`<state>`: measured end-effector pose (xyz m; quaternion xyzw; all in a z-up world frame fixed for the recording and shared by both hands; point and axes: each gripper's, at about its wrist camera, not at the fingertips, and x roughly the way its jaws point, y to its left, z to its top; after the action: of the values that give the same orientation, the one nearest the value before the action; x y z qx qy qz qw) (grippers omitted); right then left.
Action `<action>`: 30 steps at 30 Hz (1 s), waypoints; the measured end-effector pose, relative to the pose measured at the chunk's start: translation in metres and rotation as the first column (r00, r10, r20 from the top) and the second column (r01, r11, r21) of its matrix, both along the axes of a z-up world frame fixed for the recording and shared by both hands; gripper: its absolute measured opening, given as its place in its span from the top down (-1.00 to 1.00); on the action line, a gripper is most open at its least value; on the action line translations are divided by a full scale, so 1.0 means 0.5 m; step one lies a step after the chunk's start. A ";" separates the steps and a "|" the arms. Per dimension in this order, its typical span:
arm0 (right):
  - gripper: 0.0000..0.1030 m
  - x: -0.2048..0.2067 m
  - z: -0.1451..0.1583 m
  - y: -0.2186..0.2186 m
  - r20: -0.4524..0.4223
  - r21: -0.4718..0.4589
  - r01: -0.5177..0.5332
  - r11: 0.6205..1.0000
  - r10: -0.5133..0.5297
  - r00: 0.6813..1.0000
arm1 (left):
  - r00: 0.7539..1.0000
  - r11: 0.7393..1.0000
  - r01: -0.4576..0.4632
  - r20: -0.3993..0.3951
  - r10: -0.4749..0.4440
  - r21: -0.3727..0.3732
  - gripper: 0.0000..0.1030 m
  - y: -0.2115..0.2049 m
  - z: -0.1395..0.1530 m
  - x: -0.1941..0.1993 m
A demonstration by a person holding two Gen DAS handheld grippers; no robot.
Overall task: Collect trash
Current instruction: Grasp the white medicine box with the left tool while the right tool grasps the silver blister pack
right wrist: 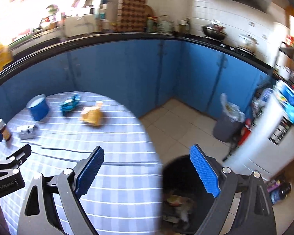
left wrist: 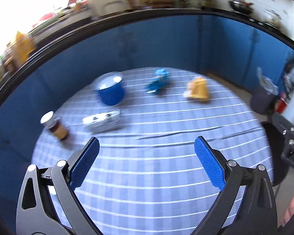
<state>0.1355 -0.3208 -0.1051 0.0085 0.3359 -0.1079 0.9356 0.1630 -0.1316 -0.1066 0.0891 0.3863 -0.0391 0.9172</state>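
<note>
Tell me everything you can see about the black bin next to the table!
The black bin stands on the tiled floor right beside the round table, below the open right tool. It is dark, round and looks like plastic, with no lid on. Inside lies crumpled trash, some yellowish and pale. The tool's right finger hides part of its rim. Nothing is seen touching it but the floor.

Home kitchen: blue cabinets [right wrist: 115,68], wok [right wrist: 213,31], fridge [right wrist: 264,143].

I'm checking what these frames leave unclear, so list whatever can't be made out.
- Left wrist view: print on the silver packet and jar label, lost to motion blur.
- Right wrist view: bin contents, dark and partly behind the right gripper.
- Both views: counter items, blurred and overexposed.
</note>
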 end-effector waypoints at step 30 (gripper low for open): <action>-0.69 0.120 -0.039 0.435 -0.132 -0.060 -0.299 0.952 0.290 0.948 | 0.968 0.982 -0.155 -0.218 0.128 -0.112 -0.31 0.404 -0.148 0.012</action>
<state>0.1953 -0.1033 -0.1246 -0.0852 0.3853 0.0195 0.9186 0.1691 0.0703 -0.1805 -0.0024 0.4828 -0.0071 0.8757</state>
